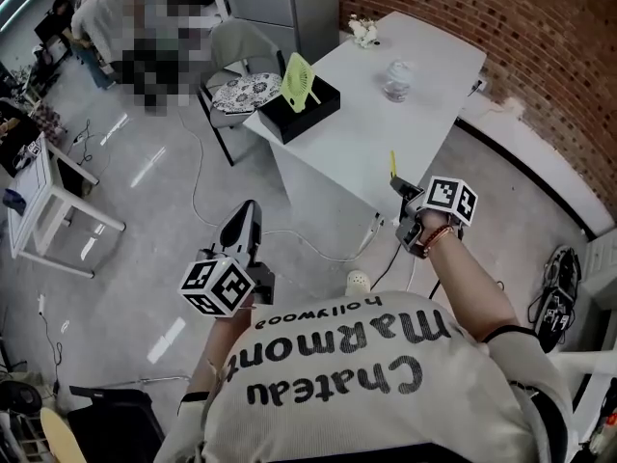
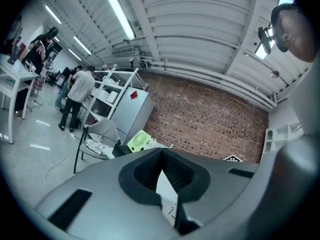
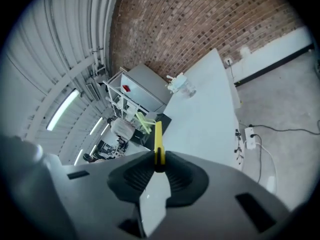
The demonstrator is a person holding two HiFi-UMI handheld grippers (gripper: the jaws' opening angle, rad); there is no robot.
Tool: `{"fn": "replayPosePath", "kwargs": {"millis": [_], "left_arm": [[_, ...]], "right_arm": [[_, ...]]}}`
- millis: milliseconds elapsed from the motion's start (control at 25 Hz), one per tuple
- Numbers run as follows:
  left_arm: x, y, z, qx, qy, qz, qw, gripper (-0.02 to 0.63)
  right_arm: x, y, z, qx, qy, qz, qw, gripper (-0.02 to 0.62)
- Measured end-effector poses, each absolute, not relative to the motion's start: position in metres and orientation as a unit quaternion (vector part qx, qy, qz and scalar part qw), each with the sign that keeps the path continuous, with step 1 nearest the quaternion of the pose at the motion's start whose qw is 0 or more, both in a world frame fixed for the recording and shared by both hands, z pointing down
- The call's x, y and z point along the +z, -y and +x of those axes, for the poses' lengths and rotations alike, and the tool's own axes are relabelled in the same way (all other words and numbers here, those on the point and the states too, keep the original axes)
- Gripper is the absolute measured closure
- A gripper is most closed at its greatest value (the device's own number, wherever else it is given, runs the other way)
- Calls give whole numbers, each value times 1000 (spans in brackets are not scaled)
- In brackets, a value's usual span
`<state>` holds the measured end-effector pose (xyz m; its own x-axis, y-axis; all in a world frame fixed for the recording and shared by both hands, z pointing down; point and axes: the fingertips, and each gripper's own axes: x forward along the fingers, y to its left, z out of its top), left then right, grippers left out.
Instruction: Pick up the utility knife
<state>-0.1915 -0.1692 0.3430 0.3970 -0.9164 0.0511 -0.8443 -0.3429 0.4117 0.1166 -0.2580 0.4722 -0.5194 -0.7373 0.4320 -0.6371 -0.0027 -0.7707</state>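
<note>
Right claw (image 3: 159,165) is closed on the knife (image 3: 158,140): a thin, flat, yellow plastic body pinched edge-on between the ribbed black pads at the very tips. The knife sticks out straight past the tips. In the head view it stands up from the claw at the near edge of the desk (image 1: 386,128), right of centre, not lying on the top.

Left claw (image 2: 162,151) is closed with nothing in it; the dark ribbed pads meet at the tips, with a narrow wedge gap behind them. It sits near left, over the floor (image 1: 145,210), well apart from the desk. Both claws have smooth grey shells and each carries a cube with black-and-white square markers.

The desk is a smooth white rectangular top. At its left end is a shallow black box (image 1: 323,106) with a round lime-green fan (image 1: 299,79) standing in it, its grille slatted. A clear, rounded jar (image 1: 397,81) stands toward the far side. A grey chair (image 1: 241,41) with a patterned round cushion (image 1: 246,93) is left of the desk. Red brick wall (image 1: 521,37) at far right; the floor is glossy grey.
</note>
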Motion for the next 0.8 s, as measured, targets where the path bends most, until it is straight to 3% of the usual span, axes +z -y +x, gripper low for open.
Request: {"fn": "replayPosePath", "kwargs": {"millis": [240, 800], "left_arm": [[335, 147, -194, -95, 543, 813, 187, 604], [286, 140, -148, -87, 533, 833, 119, 604]], "right_arm": [[414, 236, 93, -455, -744, -481, 88, 528], [303, 203, 64, -268, -834, -472, 99, 528]]}}
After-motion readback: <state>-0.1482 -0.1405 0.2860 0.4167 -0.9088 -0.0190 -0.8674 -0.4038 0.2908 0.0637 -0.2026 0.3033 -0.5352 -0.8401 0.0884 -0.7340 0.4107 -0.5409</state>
